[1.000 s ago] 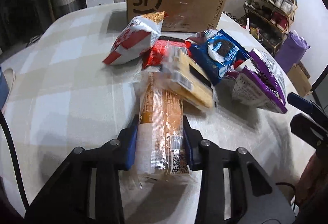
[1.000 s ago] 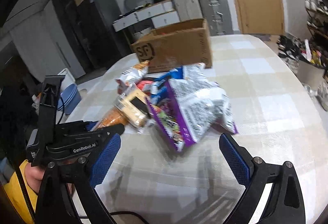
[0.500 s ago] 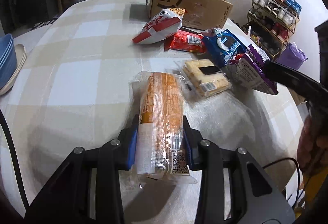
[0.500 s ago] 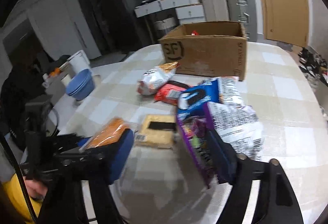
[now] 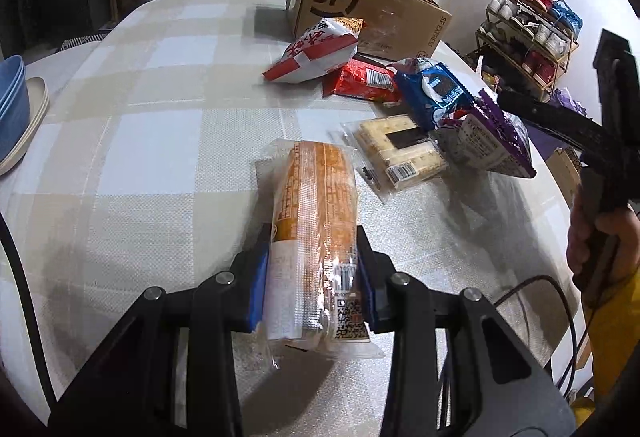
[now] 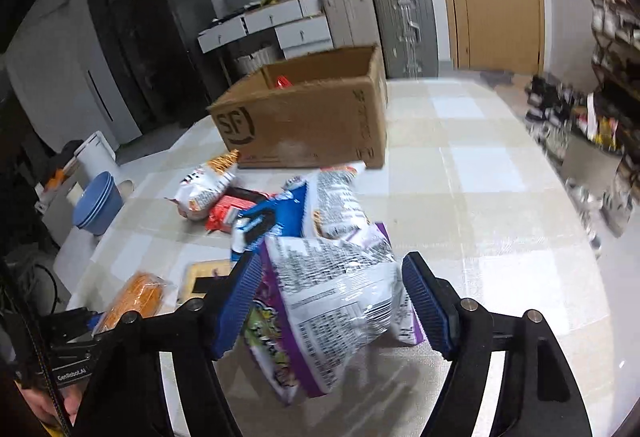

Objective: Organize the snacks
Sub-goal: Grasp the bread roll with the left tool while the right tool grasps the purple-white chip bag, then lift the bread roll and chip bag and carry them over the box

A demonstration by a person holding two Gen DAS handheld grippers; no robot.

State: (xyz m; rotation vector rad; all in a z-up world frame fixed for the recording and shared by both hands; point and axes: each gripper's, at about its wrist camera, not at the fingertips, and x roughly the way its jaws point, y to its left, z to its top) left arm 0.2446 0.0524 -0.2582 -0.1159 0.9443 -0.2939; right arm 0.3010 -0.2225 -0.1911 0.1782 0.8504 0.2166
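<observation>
An orange biscuit pack (image 5: 316, 233), low in the frame's centre, is held clamped across its near end by the left gripper (image 5: 314, 289). The purple snack bag (image 6: 332, 309), lower centre, is bracketed by the right gripper (image 6: 332, 301), whose jaws are opening. Both wrappers are judged light, crinkly and slippery; mid-body holds are favoured.
</observation>
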